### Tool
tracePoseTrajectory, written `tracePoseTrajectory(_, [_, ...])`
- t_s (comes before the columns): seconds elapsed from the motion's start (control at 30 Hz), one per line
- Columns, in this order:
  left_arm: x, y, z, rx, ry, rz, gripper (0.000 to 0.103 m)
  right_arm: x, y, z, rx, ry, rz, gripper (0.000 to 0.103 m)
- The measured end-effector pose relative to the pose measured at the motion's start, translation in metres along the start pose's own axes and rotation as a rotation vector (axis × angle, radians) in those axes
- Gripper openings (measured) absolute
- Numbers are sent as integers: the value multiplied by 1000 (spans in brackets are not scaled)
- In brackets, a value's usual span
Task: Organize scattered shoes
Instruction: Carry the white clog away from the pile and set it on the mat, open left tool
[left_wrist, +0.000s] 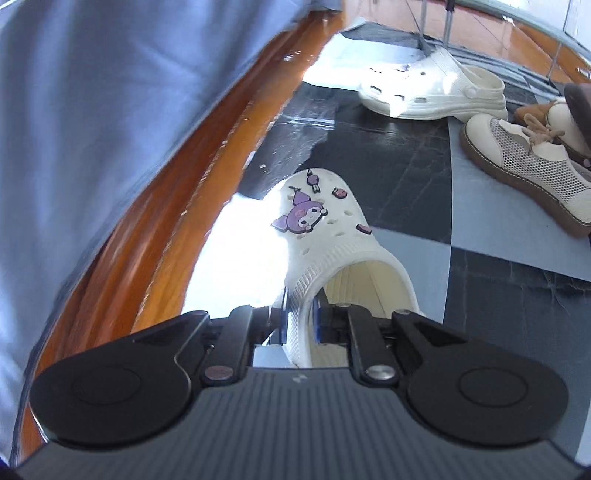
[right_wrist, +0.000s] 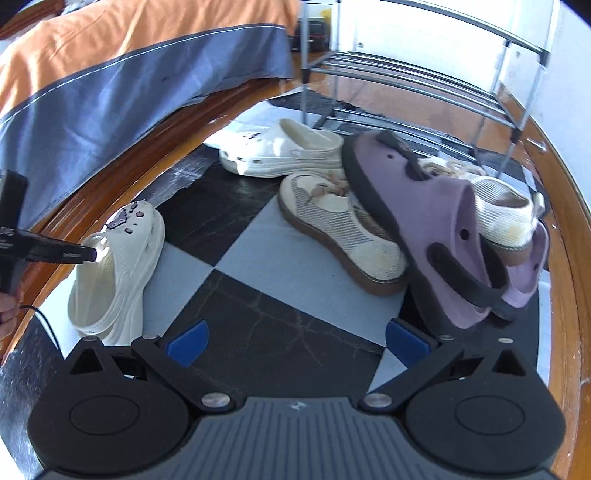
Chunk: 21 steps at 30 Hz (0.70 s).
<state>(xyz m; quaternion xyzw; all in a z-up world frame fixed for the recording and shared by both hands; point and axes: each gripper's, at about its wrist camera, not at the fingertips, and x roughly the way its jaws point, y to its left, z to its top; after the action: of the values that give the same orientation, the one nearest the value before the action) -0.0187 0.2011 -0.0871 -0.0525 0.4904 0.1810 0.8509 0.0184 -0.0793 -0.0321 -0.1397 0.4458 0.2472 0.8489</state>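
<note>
The floor (right_wrist: 258, 266) is laid with black marbled and pale grey checker tiles, edged by glossy orange-brown wood. On it rest a white clog (right_wrist: 291, 153) near the metal shoe rack (right_wrist: 406, 92), and a cream mesh lace-up shoe (right_wrist: 343, 236) just beside it. A purple sandal (right_wrist: 424, 221) leans tilted against a second mesh shoe (right_wrist: 506, 210). A white clog with purple charms (left_wrist: 325, 225) sits near the wooden edge, well apart from the others.
</note>
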Motion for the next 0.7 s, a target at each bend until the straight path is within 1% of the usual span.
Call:
tracePoseTrajectory(0.07, [-19, 8, -17, -12, -3, -7, 14, 2, 14, 0, -38, 10, 23, 103])
tracePoseTrajectory(0.1, [-28, 11, -27, -16, 4, -27, 16, 4, 21, -1, -54, 14, 40, 103])
tracePoseTrajectory(0.17, [-27, 11, -35, 32, 30, -81, 19, 9, 34, -4, -85, 22, 74, 103])
tracePoseTrajectory(0.2, [-19, 16, -40, 29, 59, -124, 24, 11, 41, -5, -100, 26, 92, 103])
tracePoseTrajectory(0.23, [-13, 19, -44, 37, 79, -142, 28, 13, 48, -6, -116, 30, 109, 103])
tracePoseTrajectory(0.27, [-12, 20, -45, 64, 81, -119, 27, 16, 54, -7, -132, 35, 126, 103])
tracePoseTrajectory(0.33, [-20, 26, -44, 80, 73, -115, 31, 20, 68, -10, -163, 43, 161, 103])
tracePoseTrajectory(0.4, [-32, 34, -43, 44, 69, -141, 33, 24, 81, -12, -194, 51, 195, 103])
tracePoseTrajectory(0.43, [-38, 37, -43, 30, 67, -147, 37, 27, 88, -13, -209, 55, 213, 103])
tracePoseTrajectory(0.5, [-43, 40, -48, 18, 74, -120, 43, 36, 100, -12, -220, 75, 225, 103])
tracePoseTrajectory(0.57, [-47, 44, -53, -6, 92, -101, 44, 46, 111, -10, -228, 96, 234, 103])
tracePoseTrajectory(0.63, [-43, 57, -59, -114, 132, -184, 44, 56, 123, -8, -235, 117, 243, 103])
tracePoseTrajectory(0.7, [-41, 65, -66, -161, 135, -206, 44, 66, 134, -7, -243, 138, 252, 103])
